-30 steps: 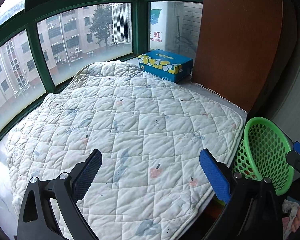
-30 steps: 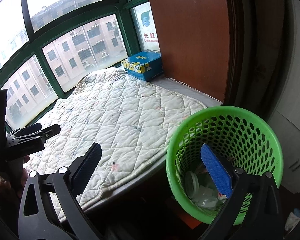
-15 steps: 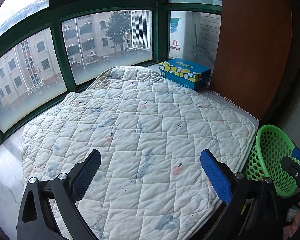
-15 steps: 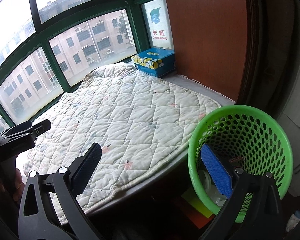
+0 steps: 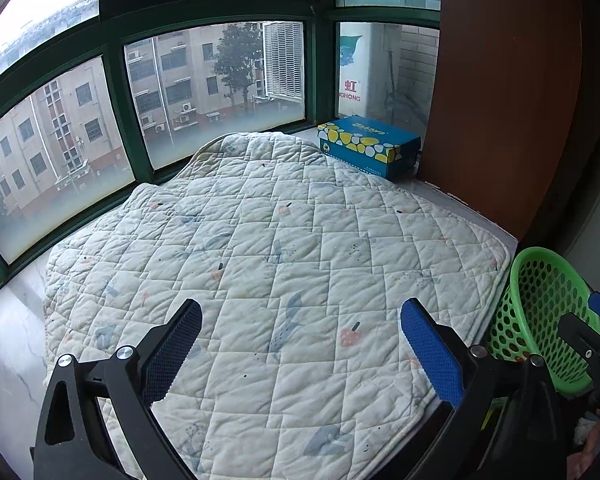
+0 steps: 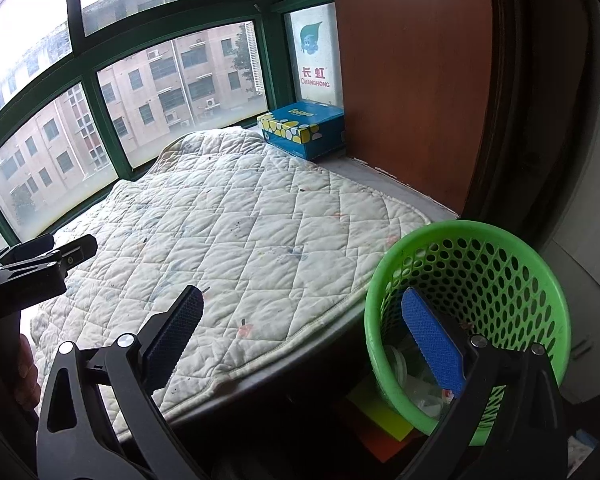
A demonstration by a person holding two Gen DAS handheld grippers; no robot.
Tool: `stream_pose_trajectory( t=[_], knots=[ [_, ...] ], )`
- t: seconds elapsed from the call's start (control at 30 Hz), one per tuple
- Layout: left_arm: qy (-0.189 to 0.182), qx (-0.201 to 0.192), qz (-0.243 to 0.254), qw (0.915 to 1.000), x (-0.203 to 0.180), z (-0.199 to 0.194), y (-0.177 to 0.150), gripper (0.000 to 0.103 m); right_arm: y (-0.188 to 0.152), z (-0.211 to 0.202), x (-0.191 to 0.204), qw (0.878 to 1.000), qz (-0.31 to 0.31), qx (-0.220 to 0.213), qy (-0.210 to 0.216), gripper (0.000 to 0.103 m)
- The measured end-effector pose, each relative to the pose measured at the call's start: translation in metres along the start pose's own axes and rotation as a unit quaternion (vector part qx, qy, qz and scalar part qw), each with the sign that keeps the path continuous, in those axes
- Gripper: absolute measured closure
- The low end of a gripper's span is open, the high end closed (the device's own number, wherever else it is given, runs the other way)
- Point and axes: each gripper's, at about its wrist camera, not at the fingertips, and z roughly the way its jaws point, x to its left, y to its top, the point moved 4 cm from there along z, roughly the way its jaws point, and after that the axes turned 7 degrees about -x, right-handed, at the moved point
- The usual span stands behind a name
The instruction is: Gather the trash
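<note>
**Both grippers empty over window ledge; trash in green basket**

Left gripper point(image 5: 300, 344): jaws spread wide, nothing between the blue pads. It hovers above the white quilted mat point(image 5: 268, 264) that covers the window ledge point(image 5: 8, 328). No loose trash visible on the mat.

Right gripper point(image 6: 302, 334): jaws also spread wide, empty. Its right finger point(image 6: 432, 344) sits in front of the mouth of the green basket point(image 6: 500, 264); the left finger lies over the mat's near edge.

Basket stands just beside the ledge's right end, below mat level, tilted toward the camera. Inside at the bottom: pale, translucent trash point(image 6: 416, 384), individual pieces too blurred to identify.

Blue box with yellow and white spots point(image 5: 368, 146) rests at the far right corner of the ledge, touching the mat's far edge, next to the brown wooden panel point(image 5: 500, 100).

Left gripper's body also shows at the left edge of the right wrist view, held by a hand point(image 6: 24, 376).
</note>
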Motion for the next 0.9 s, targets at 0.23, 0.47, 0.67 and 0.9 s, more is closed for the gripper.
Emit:
stream_pose_trajectory(
  t=[0.23,0.47,0.67,0.9],
  knots=[
    [0.004,-0.005,0.007,1.0,-0.005,-0.002,0.0,0.007,-0.003,0.0,-0.004,1.0,0.004,0.002,-0.005,0.005],
    [0.009,-0.009,0.014,0.9998,-0.009,-0.003,-0.003,0.007,-0.003,-0.005,-0.006,1.0,0.009,-0.003,-0.005,0.005],
    [0.011,-0.011,0.011,0.9998,-0.01,-0.005,-0.003,0.007,-0.002,-0.007,0.001,1.0,-0.002,-0.009,-0.001,0.005],
    [0.015,-0.013,0.008,0.9998,-0.008,-0.007,-0.004,0.007,-0.002,-0.005,0.004,1.0,-0.006,-0.011,0.0,0.005]
  ],
)
